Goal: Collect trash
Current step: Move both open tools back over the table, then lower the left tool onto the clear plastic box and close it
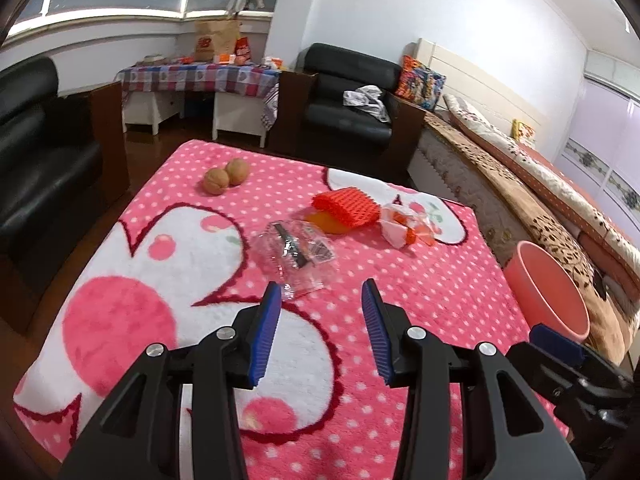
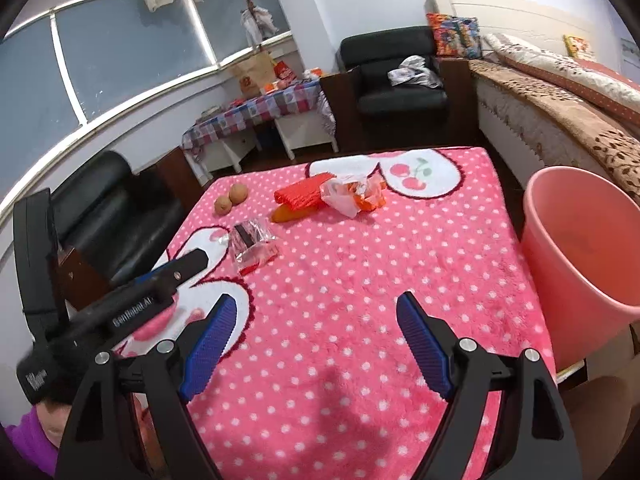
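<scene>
On the pink dotted blanket [image 1: 400, 280], beside the pink bin [image 2: 580, 240], lie the orange foam net [image 1: 346, 206], clear wrapper [image 1: 296, 250] and white bag [image 2: 352, 196]. The left gripper [image 1: 322, 296] and right gripper [image 2: 316, 312] hover with jaws spread wide, holding and touching nothing.

Crumpled clear plastic wrapper [image 1: 296, 254] with dark print, lying flat near the middle of a pink polka-dot blanket [image 1: 420, 280]; beyond it, red-orange foam fruit net [image 1: 346, 207] resting over an orange piece [image 1: 330, 224]; just right of that, white-and-orange crinkled bag [image 1: 406, 226]; pink bin [image 2: 580, 236], open and upright, beside the blanket's right edge.
</scene>
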